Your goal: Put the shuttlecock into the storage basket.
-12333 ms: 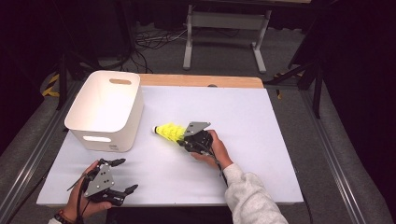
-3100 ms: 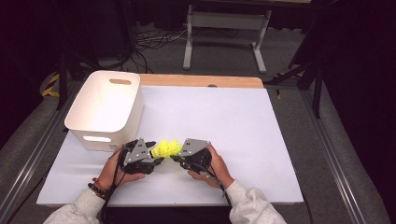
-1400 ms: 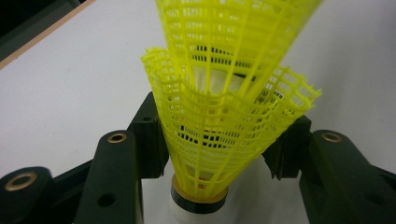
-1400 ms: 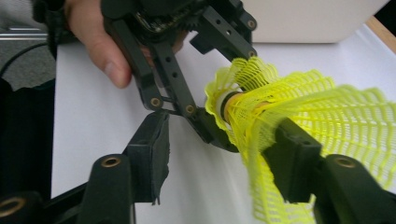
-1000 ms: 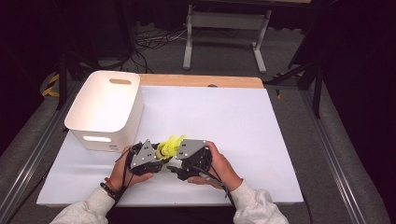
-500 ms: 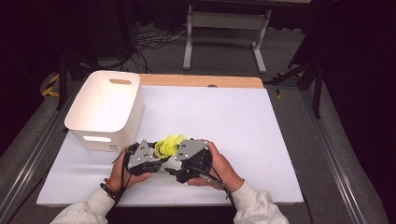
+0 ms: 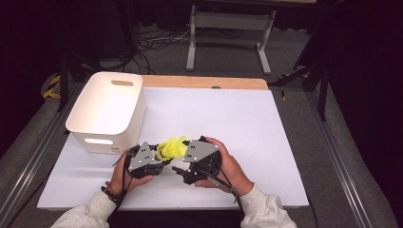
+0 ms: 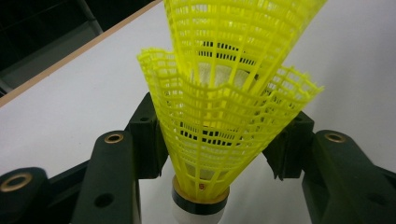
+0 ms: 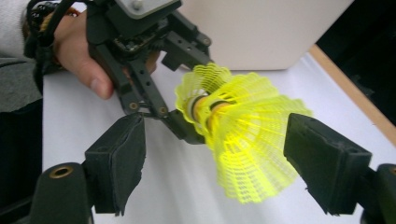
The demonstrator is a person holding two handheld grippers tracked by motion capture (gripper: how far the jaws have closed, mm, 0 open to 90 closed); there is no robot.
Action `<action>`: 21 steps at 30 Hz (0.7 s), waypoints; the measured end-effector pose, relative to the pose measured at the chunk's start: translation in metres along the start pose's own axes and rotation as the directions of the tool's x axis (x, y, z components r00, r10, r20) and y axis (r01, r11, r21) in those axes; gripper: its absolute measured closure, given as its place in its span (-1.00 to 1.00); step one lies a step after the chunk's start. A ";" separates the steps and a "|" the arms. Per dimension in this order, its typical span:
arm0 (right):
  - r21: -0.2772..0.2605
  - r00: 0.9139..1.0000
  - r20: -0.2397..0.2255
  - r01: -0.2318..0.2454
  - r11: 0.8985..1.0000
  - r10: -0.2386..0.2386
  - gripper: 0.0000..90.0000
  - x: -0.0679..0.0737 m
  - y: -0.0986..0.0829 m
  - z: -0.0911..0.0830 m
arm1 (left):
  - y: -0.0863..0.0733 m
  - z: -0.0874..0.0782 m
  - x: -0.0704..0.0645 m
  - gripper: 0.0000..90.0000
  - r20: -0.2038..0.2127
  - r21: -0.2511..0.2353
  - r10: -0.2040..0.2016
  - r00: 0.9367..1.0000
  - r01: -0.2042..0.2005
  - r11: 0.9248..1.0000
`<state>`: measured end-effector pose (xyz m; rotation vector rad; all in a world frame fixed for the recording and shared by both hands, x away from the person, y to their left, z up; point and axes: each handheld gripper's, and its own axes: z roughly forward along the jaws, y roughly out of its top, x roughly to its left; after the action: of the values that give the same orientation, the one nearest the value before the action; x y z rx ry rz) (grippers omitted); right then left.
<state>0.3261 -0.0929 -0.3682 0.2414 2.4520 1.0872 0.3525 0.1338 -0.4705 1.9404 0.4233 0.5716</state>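
The left gripper (image 7: 160, 156) grips a yellow plastic mesh shuttlecock (image 8: 212, 140) by its skirt, the white cork base nearest its camera. A second yellow mesh shuttlecock (image 9: 247, 135) is nested into the first (skirt flaring outward). It lies between the spread jaws of the right gripper (image 9: 219, 163), which touch nothing. Both grippers meet just above the white table (image 7: 247, 123), and beyond the left one stands a white rectangular plastic bin (image 7: 107, 111).

No text, brand or number can be read anywhere. A tiny red mark on the shuttlecock (image 8: 201, 186) base is illegible
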 end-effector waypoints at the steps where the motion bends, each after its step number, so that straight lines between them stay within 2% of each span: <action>1: -0.008 1.000 0.009 -0.001 1.000 0.001 -0.52 -0.001 -0.001 -0.002 | 0.000 0.000 0.000 0.07 0.000 0.000 0.000 1.000 0.000 1.000; 2: -0.008 1.000 0.009 -0.001 1.000 0.001 -0.52 -0.001 -0.001 -0.002 | 0.000 0.000 0.000 0.07 0.000 -0.002 -0.003 1.000 0.003 1.000; 4: -0.034 0.999 0.044 -0.002 0.999 0.004 -0.54 -0.006 -0.007 -0.011 | -0.001 0.000 0.000 0.07 0.002 -0.004 -0.005 1.000 0.005 1.000; 7: -0.047 0.998 0.067 -0.003 0.999 0.006 -0.54 -0.010 -0.011 -0.017 | -0.001 -0.001 0.000 0.07 -0.001 -0.003 -0.007 1.000 0.007 1.000; 8: -0.065 0.994 0.105 -0.012 0.998 0.018 -0.55 -0.015 -0.016 -0.026 | -0.001 -0.002 0.001 0.07 0.003 -0.004 -0.008 1.000 0.008 1.000; 11: -0.085 0.992 0.124 -0.026 0.996 0.036 -0.55 -0.019 -0.022 -0.033 | -0.001 -0.002 0.001 0.07 -0.002 -0.004 -0.008 1.000 0.008 1.000; 12: -0.084 0.986 0.162 -0.030 0.996 0.043 -0.55 -0.022 -0.029 -0.038 | -0.001 -0.003 0.001 0.07 -0.002 -0.008 -0.011 1.000 0.011 1.000; 13: -0.084 0.986 0.162 -0.030 0.996 0.043 -0.55 -0.022 -0.029 -0.038 | -0.001 -0.003 0.001 0.07 -0.003 -0.008 -0.011 1.000 0.011 1.000; 14: -0.084 0.981 0.186 -0.040 0.996 0.056 -0.55 -0.025 -0.035 -0.041 | -0.001 -0.003 0.001 0.07 -0.004 -0.010 -0.011 1.000 0.011 1.000; 21: -0.097 0.968 0.236 -0.069 0.993 0.091 -0.57 -0.030 -0.054 -0.045 | -0.002 -0.005 0.003 0.06 -0.004 -0.017 -0.020 1.000 0.020 1.000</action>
<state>0.3332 -0.1691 -0.3716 0.4218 2.1913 1.1260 0.3518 0.1395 -0.4696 1.9173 0.4386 0.5644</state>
